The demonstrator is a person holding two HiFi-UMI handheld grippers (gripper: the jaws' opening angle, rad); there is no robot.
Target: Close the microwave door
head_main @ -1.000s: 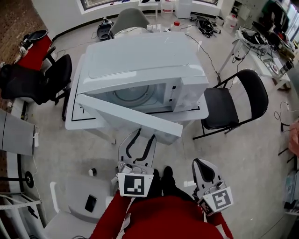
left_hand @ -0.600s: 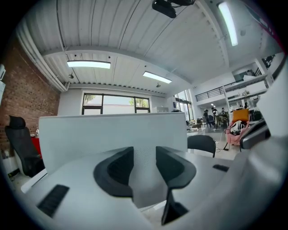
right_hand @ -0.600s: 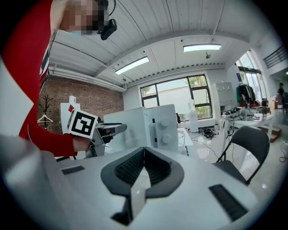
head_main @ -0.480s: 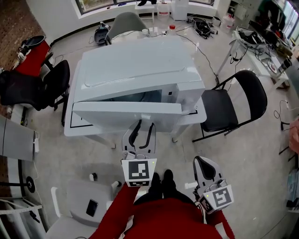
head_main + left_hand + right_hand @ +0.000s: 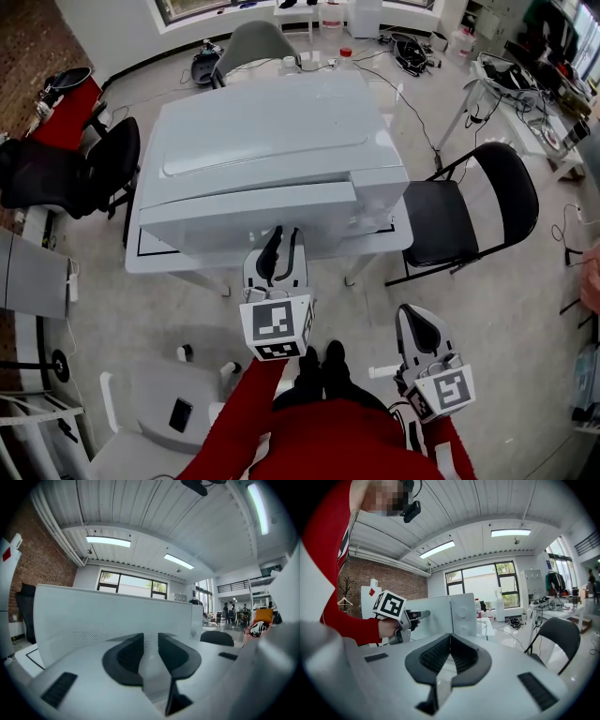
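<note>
White microwave on bench, door flush with its front, left gripper near the door, jaws just closing, narrowly apart on nothing, right gripper jaws pressed together.

Room inventory as I see it through the feeds:

- Floor: grey concrete; I count several loose cables trailing across it.
- Tabletop: white, rectangular, mid-room.
- Black folding chair: just beside the tabletop's right end.
- Black office chair: at the left end, with a red surface beyond it.
- Grey shell chair: at the far side.
- White seat: lower left, with a small dark flat object lying on it.
- Cluttered bench: far right.
- Brick wall: I log it on the left.
- Windows: wide, dark-framed, daylight outside.
- Ceiling: white, ribbed, with strip lights lit.
- Mezzanine railing: far right, upper level.
</note>
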